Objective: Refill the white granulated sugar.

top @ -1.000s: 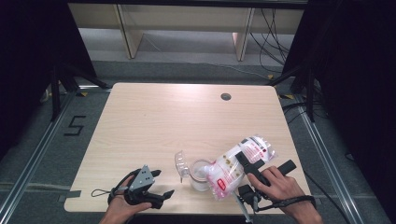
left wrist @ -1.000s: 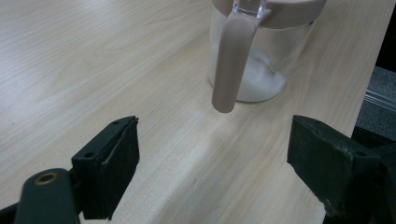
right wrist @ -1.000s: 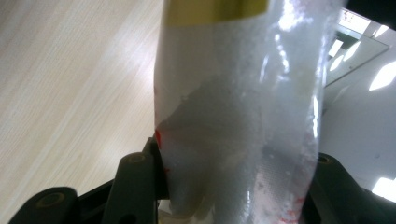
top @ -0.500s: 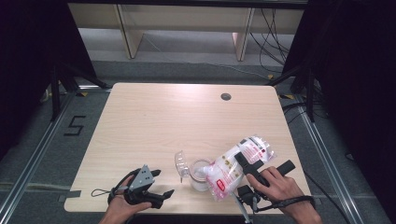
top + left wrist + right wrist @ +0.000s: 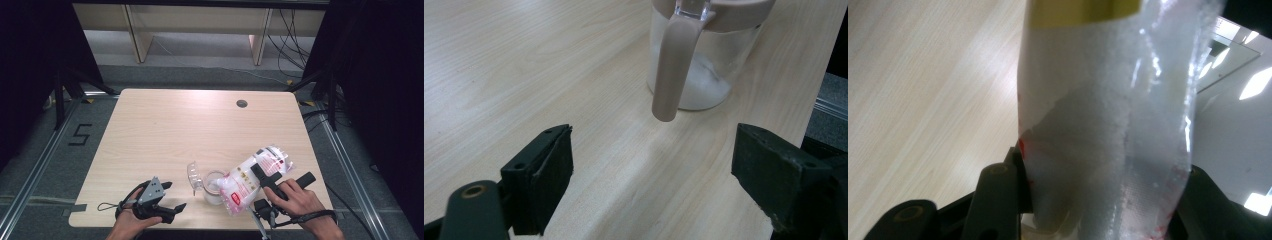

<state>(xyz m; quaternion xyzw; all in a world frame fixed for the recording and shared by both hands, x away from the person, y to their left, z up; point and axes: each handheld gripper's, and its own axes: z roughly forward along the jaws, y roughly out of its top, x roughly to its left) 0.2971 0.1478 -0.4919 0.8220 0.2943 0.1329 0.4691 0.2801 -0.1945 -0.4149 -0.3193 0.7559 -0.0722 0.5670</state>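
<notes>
Glossy clear plastic bag (image 5: 255, 175), clear jar (image 5: 704, 65) with matt lid, smooth pale wood-grain table (image 5: 190, 130).

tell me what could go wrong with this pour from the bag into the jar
The bag of white grains is tilted over the jar, held by the right gripper alone; if it slips or the mouth misses, grains could spill on the table. The left gripper stands open, short of the jar, so a nudge from the bag might shift or tip it.
</notes>
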